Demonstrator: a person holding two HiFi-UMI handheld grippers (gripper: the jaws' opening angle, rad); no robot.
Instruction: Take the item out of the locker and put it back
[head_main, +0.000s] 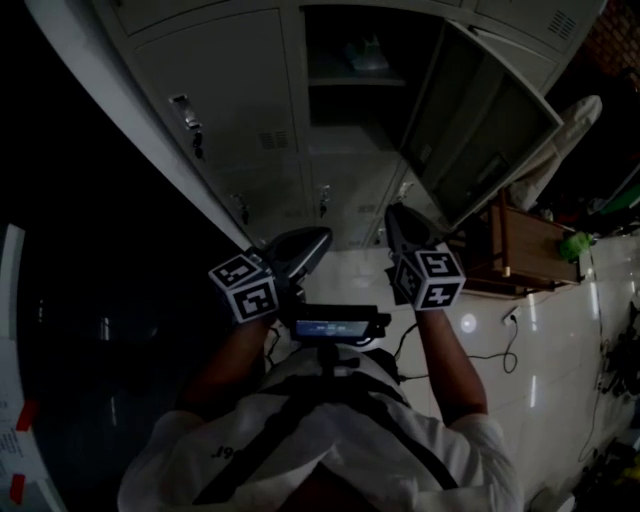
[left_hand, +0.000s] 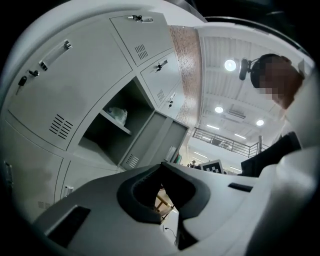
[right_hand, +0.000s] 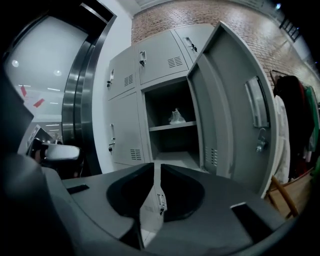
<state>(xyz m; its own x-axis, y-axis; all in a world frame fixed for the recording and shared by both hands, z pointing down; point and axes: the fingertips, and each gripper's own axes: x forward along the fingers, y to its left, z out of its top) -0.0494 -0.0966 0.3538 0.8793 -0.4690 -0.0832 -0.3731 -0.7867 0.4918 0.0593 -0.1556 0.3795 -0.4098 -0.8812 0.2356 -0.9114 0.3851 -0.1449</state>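
**Step in hand:** approach; the item is not yet taken out.

**Locker**: its door is standing open.

**Item**: a pale crumpled bundle, lying on the shelf inside the open compartment.

**Left hand-held gripper**: jaws are pressing together, empty.

**Right hand-held gripper**: jaws are showing only a thin slit, nothing in it.

**Relation:** both are hanging in front of the locker, below the item and well apart from it.

**Next move, as judged:** spreading one pair of jaws and reaching up into the compartment.
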